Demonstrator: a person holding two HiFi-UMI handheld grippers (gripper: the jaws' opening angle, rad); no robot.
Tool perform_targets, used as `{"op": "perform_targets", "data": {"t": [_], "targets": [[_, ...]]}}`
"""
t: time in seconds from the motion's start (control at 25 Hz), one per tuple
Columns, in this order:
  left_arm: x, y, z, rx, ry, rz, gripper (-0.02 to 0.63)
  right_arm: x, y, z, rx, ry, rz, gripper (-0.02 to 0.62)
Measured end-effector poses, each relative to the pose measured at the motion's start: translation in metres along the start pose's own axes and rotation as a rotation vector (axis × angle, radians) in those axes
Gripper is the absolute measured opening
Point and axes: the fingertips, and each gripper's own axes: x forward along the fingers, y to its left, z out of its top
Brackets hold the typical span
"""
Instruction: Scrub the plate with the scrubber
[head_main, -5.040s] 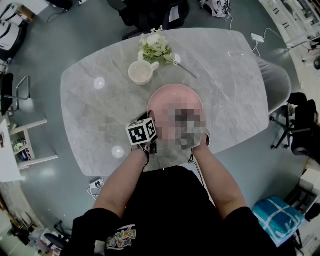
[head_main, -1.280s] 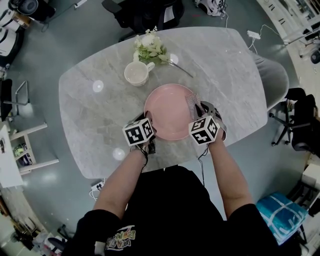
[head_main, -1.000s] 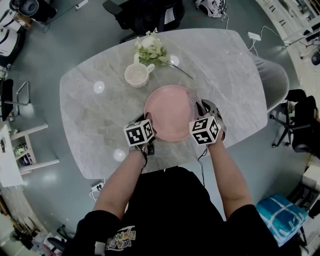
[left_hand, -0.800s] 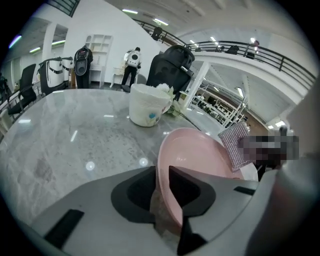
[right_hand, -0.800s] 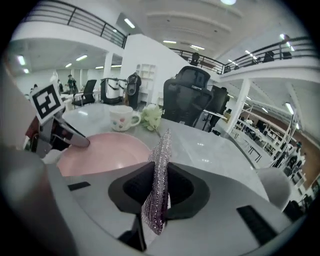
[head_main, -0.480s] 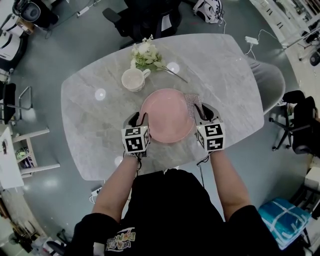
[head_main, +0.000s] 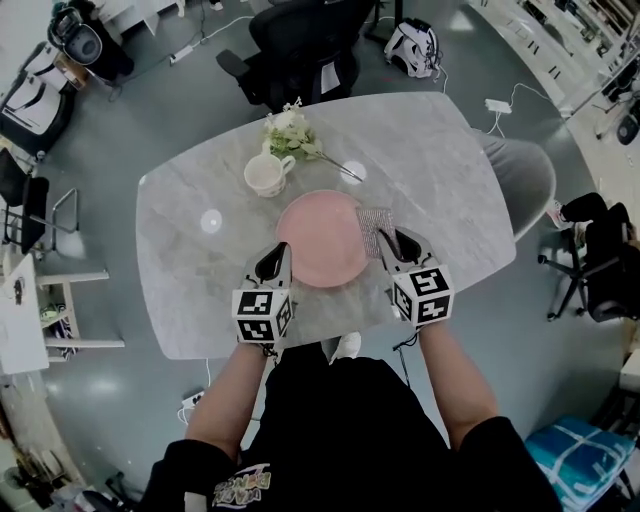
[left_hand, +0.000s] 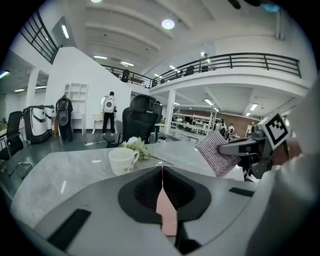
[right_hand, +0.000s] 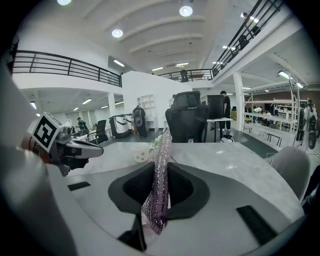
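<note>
Pink round plate lies flat on the grey marble table. Your left gripper, by its left rim, has just clenched empty; your right gripper clamps the silver mesh scrubber by its right rim. Unsteadied, the plate could skid when scrubbed.

One plate, scrubber, mug; apparently one bouquet

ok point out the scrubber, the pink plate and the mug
scrubber (head_main: 370, 225), head view, middle of the mesh pad
pink plate (head_main: 318, 240), head view, its bare centre
mug (head_main: 263, 175), head view, inside of the cup
</note>
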Motion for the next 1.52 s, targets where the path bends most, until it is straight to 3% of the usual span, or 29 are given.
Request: {"op": "perform_targets", "data": {"t": [0.28, 0.56, 0.84, 1.16, 1.52], "targets": [[-0.06, -0.058, 0.033, 0.052, -0.102, -0.097, 0.02, -0.053, 0.025, 0.019, -0.015, -0.071, 0.051, 0.075], [-0.104, -0.081, 0.037, 0.07, -0.144, -0.173, 0.02, -0.088, 0.061, 0.016, 0.004, -0.099, 0.073, 0.075], [-0.126, -0.076, 0.025, 0.051, -0.137, -0.244, 0.02, -0.101, 0.104, -0.002, 0.04, -0.088, 0.05, 0.075], [-0.165, -0.057, 0.014, 0.066, -0.134, -0.361, 0.018, -0.117, 0.157, -0.014, 0.113, -0.094, -0.037, 0.074], [-0.206, -0.037, 0.003, 0.076, -0.139, -0.467, 0.018, -0.14, 0.218, -0.02, 0.125, -0.114, -0.121, 0.074]]}}
